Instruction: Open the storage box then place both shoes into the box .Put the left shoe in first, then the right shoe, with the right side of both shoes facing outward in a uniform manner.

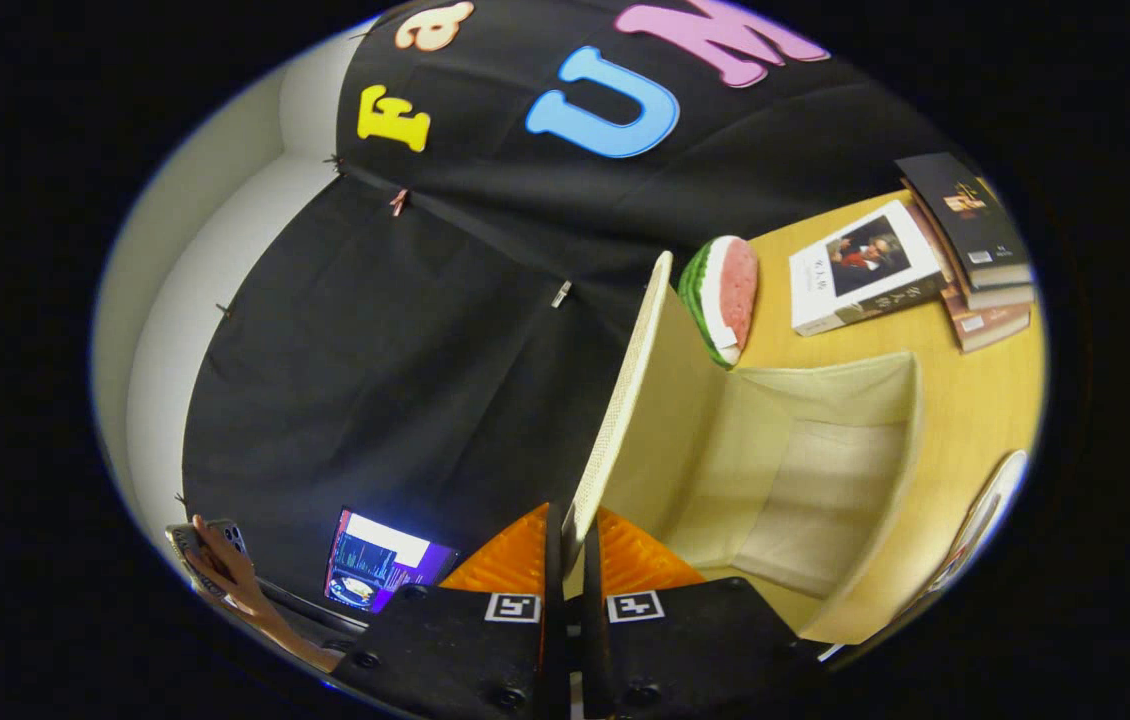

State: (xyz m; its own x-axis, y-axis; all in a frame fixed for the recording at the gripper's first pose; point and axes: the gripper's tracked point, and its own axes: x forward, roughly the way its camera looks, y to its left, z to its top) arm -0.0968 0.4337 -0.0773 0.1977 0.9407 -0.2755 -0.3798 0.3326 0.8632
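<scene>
1. Clearly the gripper point(570, 545) has its two fingers closed on the near edge of the storage box lid point(640, 400), which passes between them and stands raised, swung away from the box mouth.
2. The storage box point(885, 470) sits on the wooden table point(985, 400) just ahead of the fingers, its pale cloth interior exposed and apparently empty; opening looks nearly or fully done, and neither shoe is in yet.
3. A pale rounded shape point(985, 510) beyond the far side of the box may be one of the shoes, but it is cut off and too distorted to say.
4. Risk: the lid is thin and held only at its edge, so it could slip out of the pinch and fall shut over the box.
5. Risk: pulling the lid further could drag or tip the light fabric box, since nothing visibly holds it down.
6. Risk: the watermelon slice toy point(725, 300) lies just behind the raised lid; swinging the lid back may knock it towards the books point(925, 260).
7. Hard to tell: whether the lid will stay up once released, as its hinge is hidden behind the fingers.
8. Off to the side, a hand holding a phone point(210, 555) and a lit screen point(380, 565) sit low by the wall.
</scene>
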